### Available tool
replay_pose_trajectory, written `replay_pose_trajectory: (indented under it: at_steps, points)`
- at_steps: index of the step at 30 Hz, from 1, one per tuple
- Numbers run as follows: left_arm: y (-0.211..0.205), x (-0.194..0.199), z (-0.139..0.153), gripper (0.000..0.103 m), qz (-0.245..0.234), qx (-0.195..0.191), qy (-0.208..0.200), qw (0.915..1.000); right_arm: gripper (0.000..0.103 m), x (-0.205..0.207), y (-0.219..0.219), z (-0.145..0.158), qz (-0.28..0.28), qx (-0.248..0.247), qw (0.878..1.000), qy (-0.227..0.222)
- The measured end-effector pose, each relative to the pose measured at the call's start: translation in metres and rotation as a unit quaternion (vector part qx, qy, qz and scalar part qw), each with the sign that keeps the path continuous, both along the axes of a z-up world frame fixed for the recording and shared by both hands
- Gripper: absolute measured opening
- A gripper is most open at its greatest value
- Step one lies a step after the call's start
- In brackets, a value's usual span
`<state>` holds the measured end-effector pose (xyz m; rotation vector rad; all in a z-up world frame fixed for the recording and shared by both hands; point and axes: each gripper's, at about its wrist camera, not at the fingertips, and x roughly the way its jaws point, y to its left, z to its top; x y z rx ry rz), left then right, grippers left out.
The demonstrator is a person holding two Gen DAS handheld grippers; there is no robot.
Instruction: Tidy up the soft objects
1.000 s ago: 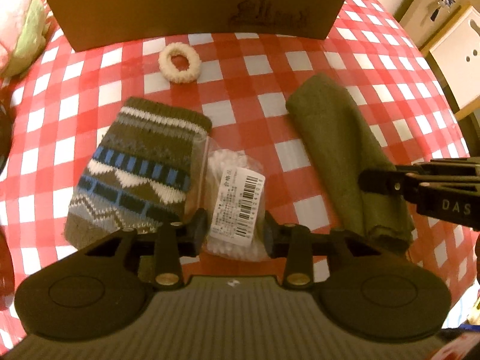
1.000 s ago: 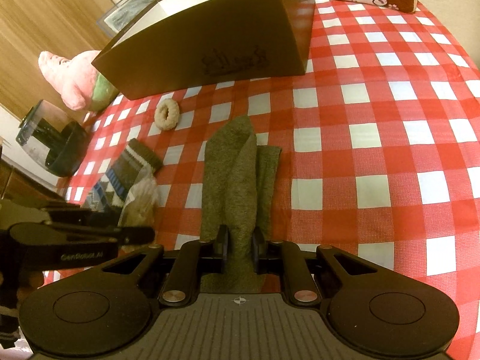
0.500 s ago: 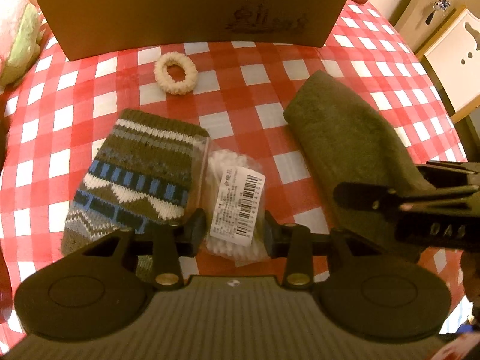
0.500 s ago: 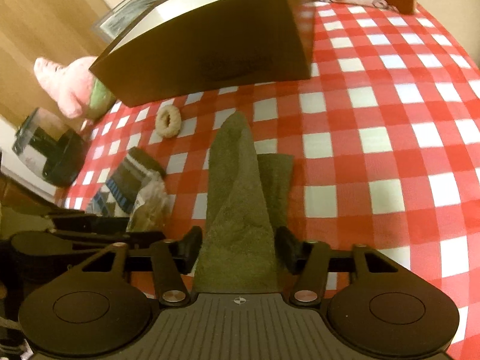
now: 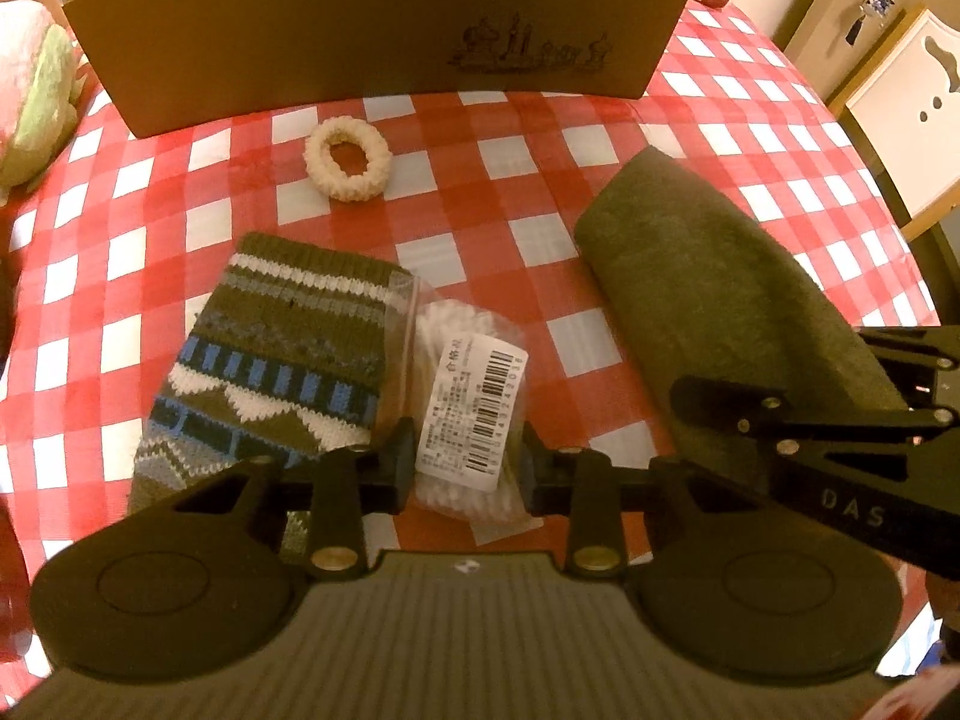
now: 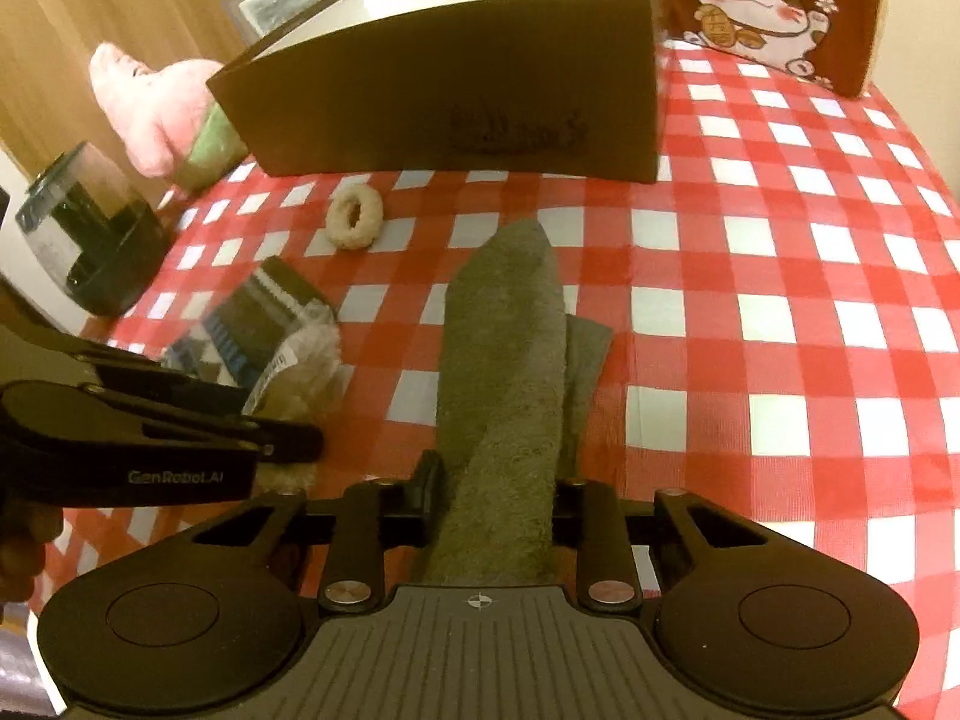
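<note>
On the red-checked tablecloth (image 5: 540, 180) lies a clear bag of cotton swabs (image 5: 474, 396) with a barcode label. My left gripper (image 5: 465, 462) straddles it, jaws closing, pads touching the bag's sides. A patterned knit sock (image 5: 270, 348) lies just left of the bag. A cream scrunchie (image 5: 375, 174) sits farther back. To the right is a folded olive-green cloth (image 6: 504, 360), tented up between the fingers of my right gripper (image 6: 497, 492), whose jaws are closing with the pads against the fabric. A brown cardboard box (image 5: 360, 30) stands open behind everything.
A pink and green plush toy (image 6: 144, 102) leans at the box's left end. A dark clear-sided container (image 6: 90, 240) stands at the left table edge. A red lucky-cat bag (image 6: 768, 6) stands at the back right. A cream cabinet (image 5: 900, 90) is past the table's right edge.
The right jaws spread wide around the cloth, then narrowed onto it again. The left jaws drew in against the bag. The right gripper edged toward the left one.
</note>
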<state>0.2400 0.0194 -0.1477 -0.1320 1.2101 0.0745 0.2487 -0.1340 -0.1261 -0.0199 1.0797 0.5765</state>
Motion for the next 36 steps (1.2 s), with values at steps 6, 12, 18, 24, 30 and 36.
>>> replay_pose_trajectory:
  at_steps: [6, 12, 18, 24, 30, 36]
  points:
    - [0.000, -0.004, 0.002, 0.028, -0.003, -0.002, -0.003, 1.0000, 0.019, -0.003, -0.003, 0.003, -0.008, 0.016, 1.000, 0.000]
    - [0.001, -0.011, 0.005, 0.027, -0.006, -0.004, -0.009, 0.9999, 0.015, -0.007, -0.007, 0.009, -0.012, 0.026, 1.000, -0.003]
    - [0.002, -0.022, 0.019, 0.027, -0.009, -0.009, -0.027, 0.9996, 0.006, -0.011, -0.016, 0.021, -0.019, 0.049, 0.999, -0.009]
    - [0.011, -0.031, 0.040, 0.027, 0.002, -0.013, -0.046, 0.9989, 0.005, -0.015, -0.030, 0.039, -0.028, 0.071, 0.997, -0.017]
    - [0.021, -0.035, 0.063, 0.027, 0.013, -0.011, -0.069, 0.9975, 0.005, -0.014, -0.042, 0.059, -0.040, 0.094, 0.994, -0.025]
    - [0.031, -0.034, 0.085, 0.027, 0.020, -0.004, -0.096, 0.9952, 0.005, -0.007, -0.046, 0.083, -0.037, 0.111, 0.992, -0.048]
